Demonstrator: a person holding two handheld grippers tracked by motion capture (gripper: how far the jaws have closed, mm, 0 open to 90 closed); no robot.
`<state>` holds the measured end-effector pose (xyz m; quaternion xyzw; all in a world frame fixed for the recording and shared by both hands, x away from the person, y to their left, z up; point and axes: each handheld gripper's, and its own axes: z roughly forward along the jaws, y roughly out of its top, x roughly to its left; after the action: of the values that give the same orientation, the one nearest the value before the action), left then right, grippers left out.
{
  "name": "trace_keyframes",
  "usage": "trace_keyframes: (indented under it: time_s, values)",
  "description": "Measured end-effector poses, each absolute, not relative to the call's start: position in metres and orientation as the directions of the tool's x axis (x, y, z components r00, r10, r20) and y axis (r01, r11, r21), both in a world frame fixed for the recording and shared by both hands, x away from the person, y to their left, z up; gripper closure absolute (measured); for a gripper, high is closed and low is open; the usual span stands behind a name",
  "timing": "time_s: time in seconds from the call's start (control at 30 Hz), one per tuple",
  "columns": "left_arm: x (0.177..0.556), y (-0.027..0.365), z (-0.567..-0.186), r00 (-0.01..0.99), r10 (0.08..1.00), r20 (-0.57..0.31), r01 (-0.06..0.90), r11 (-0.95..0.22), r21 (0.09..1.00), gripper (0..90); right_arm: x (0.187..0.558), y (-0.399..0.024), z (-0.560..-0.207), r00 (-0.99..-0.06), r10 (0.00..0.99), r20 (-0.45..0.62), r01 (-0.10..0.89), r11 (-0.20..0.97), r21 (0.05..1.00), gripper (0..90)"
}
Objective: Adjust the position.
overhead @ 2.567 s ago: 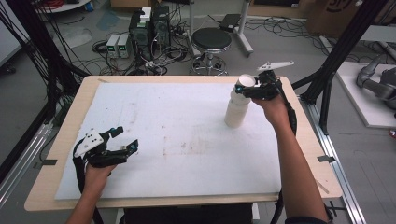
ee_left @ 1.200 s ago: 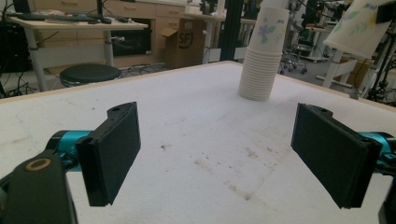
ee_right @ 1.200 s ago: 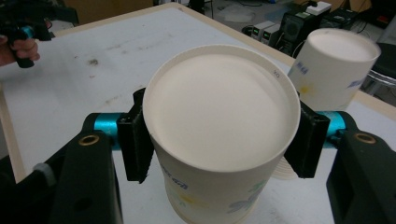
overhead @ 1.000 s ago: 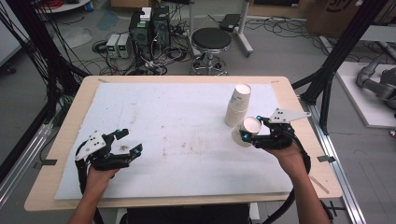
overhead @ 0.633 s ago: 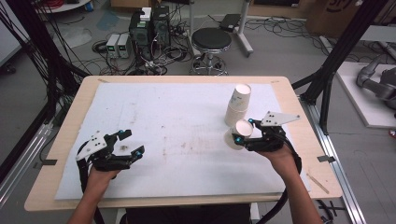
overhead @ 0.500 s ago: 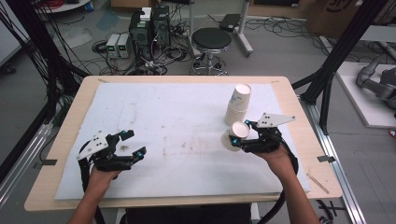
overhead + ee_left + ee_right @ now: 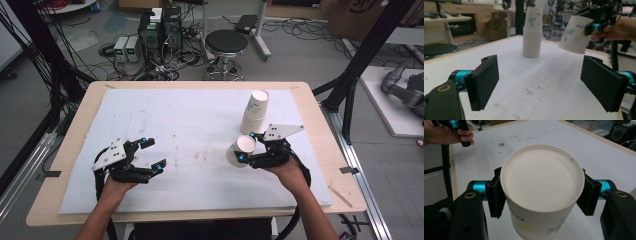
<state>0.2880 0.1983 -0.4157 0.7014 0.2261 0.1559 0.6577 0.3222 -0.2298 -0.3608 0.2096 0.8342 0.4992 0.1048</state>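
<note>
A stack of upturned paper cups [image 7: 255,112] stands on the white mat [image 7: 190,120] at the right back. My right gripper [image 7: 246,147] is shut on a single paper cup [image 7: 242,149], held tilted in the air in front of the stack and apart from it. In the right gripper view the pads [image 7: 495,195] press both sides of the cup [image 7: 541,177], one round end facing the camera. My left gripper [image 7: 154,153] hovers open over the mat's front left with nothing between its jaws. The left gripper view looks between its open pads [image 7: 484,80] at the stack [image 7: 532,32] and the held cup [image 7: 575,33].
The wooden table [image 7: 80,120] borders the mat on all sides. A black stool [image 7: 226,45], boxes of electronics and cables lie on the floor behind. Black frame posts [image 7: 355,75] stand by the right edge.
My right gripper took a cup off the top of the stack and has carried it down and toward the front, drifting left. My left gripper has shifted a little to the right.
</note>
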Motion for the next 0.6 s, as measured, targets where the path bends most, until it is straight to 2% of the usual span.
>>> trace_keyframes:
  time_s: [0.3,0.6]
  values:
    - [0.295,0.171,-0.413,0.904,0.414,-0.105,0.144,-0.063,0.988,15.2,0.32,-0.218,-0.359,-0.909,0.414,0.043,0.231,0.415,0.88,35.4]
    - [0.301,0.154,-0.41,0.928,0.36,-0.094,0.135,-0.091,0.987,15.2,0.321,-0.205,-0.359,-0.923,0.38,0.056,0.228,0.424,0.877,35.4]
